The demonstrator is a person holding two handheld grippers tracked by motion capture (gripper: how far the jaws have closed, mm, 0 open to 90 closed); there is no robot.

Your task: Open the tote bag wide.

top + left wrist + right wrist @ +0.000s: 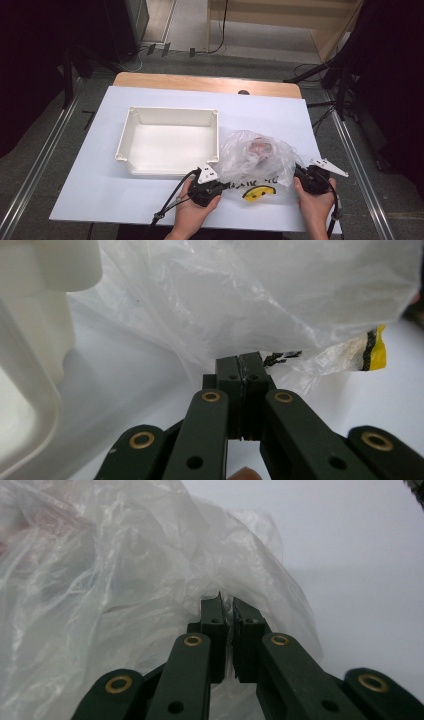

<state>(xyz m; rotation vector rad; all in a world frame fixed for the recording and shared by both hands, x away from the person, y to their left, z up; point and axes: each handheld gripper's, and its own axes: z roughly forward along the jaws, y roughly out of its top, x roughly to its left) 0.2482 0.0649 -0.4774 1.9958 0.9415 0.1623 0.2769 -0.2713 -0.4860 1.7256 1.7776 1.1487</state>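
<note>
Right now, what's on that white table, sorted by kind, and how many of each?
White plastic tray: 1
Clear plastic bag, pinched at both ends, something reddish inside: 1
Handheld grippers, left gripper and right gripper: 2
Total: 4
</note>
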